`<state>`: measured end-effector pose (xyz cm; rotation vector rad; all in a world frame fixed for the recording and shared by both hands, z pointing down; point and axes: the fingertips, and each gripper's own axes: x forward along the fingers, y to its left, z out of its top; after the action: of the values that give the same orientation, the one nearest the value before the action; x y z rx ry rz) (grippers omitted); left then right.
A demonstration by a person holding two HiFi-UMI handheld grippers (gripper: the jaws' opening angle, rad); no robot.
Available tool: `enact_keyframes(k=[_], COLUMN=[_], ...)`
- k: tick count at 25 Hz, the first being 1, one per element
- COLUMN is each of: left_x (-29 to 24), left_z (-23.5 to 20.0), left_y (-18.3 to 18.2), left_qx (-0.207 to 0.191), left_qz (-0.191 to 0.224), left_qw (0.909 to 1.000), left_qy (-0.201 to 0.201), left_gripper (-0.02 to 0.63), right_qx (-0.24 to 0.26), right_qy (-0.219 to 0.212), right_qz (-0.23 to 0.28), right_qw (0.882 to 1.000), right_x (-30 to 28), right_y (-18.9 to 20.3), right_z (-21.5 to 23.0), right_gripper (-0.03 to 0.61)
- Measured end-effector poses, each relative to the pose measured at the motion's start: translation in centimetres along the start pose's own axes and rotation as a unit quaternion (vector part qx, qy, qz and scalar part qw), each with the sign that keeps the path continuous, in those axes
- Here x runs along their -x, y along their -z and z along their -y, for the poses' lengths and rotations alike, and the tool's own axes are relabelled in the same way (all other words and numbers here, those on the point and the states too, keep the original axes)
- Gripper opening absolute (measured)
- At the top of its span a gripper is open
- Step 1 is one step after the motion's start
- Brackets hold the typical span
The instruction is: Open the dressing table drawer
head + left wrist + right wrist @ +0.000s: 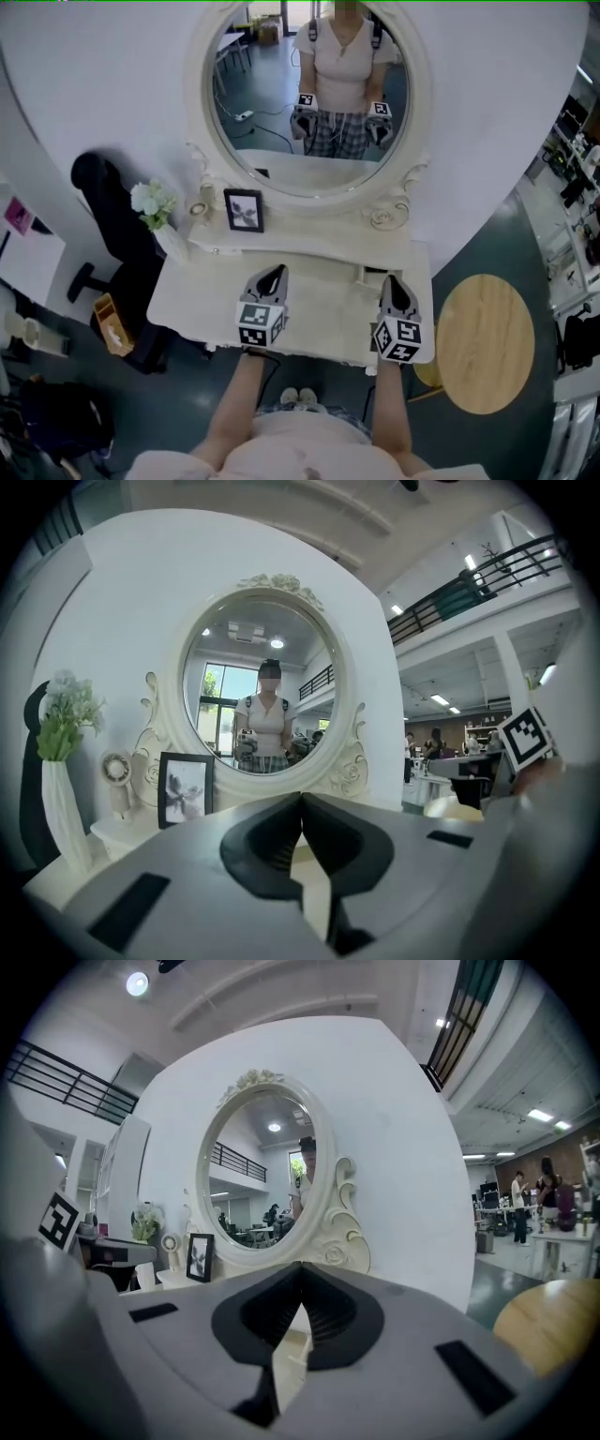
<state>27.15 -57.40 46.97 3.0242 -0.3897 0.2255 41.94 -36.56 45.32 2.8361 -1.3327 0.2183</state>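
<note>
The white dressing table stands under me with its oval mirror behind. Its drawer front is hidden beneath the tabletop in the head view, and neither gripper view shows it. My left gripper hovers over the left half of the tabletop, pointing at the mirror, jaws shut with nothing between them. My right gripper hovers over the right end of the tabletop, also shut and empty. Both point nearly level towards the mirror.
On the raised back shelf stand a black picture frame, a small fan and a white vase of flowers. A black chair stands left of the table and a round wooden table to its right.
</note>
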Motion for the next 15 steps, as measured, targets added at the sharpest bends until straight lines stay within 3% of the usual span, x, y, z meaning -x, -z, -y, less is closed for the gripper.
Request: enact_keyframes(k=[15], left_x=[1.9], left_z=[-1.7], left_y=[-1.0], left_qx=[-0.004], left_qz=[0.022], left_qw=[0.9996], left_qy=[-0.016], left_gripper=[0.028], right_qx=[0.025], right_qy=[-0.030], right_qz=[0.028], right_qw=[0.999], right_x=[0.2], right_y=[-1.9], right_z=[-2.5], right_gripper=[0.014])
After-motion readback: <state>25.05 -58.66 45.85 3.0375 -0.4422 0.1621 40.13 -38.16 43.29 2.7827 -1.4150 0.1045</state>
